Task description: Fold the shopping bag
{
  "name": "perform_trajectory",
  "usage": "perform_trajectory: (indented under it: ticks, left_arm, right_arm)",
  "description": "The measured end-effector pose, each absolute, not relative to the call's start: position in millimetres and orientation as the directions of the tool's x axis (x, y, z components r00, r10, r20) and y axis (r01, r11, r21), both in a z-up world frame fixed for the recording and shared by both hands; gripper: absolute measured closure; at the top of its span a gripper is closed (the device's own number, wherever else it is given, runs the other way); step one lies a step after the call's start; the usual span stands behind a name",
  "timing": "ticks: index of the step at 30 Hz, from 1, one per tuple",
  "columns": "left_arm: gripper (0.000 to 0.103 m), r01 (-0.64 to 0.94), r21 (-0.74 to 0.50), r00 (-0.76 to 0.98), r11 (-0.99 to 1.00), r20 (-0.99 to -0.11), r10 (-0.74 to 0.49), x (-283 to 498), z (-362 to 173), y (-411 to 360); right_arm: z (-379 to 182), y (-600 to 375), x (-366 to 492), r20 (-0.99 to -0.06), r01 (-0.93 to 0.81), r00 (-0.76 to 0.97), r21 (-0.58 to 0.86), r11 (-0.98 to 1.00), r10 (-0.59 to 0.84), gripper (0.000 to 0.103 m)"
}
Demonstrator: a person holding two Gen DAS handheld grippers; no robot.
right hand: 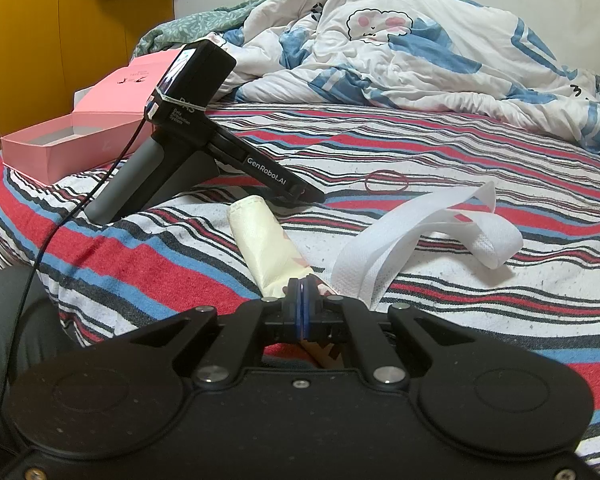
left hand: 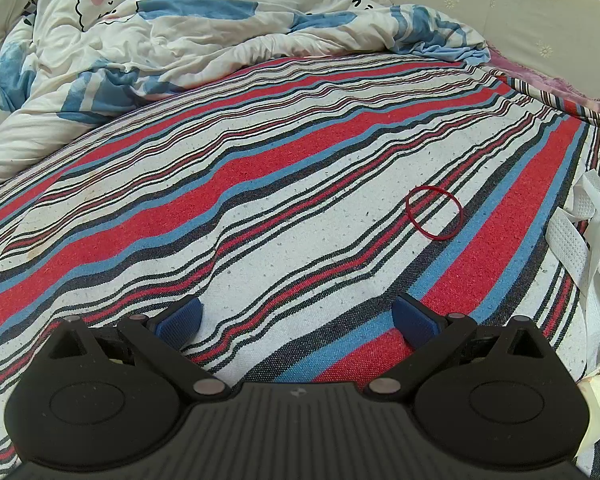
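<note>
Pinning the rolled shopping bag (right hand: 270, 252) with jaws clamped on its near end, the right gripper (right hand: 303, 292) keeps it tight, while beside the bag the left gripper (left hand: 296, 316) rests jaws apart, free for the rubber band (left hand: 434, 212) just beyond.

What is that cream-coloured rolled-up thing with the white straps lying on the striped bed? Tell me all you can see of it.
It is the shopping bag, rolled into a narrow cream bundle of thin, slightly crinkled fabric with a stitched end and a bit of pinkish print. Its white woven handles trail loosely to the right, looped on the striped sheet. The right hand-held gripper has its blue pads shut at the bundle's near end.
</note>
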State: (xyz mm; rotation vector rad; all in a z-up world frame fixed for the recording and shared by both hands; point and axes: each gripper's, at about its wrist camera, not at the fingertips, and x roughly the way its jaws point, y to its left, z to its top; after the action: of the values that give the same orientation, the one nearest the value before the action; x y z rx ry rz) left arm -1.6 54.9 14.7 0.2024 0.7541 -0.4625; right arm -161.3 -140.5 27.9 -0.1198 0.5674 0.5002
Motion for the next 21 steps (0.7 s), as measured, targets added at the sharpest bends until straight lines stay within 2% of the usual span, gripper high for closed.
perform_trajectory:
  ticks: [21]
  left_arm:
    - [0.000,0.473,0.013,0.635,0.881,-0.699,-0.330,-1.5,14.5,55.4]
  right_arm:
    - [28.0,-143.3,-161.7,-0.541,-0.483,0.727,0.036,0.875,0.424,0.103]
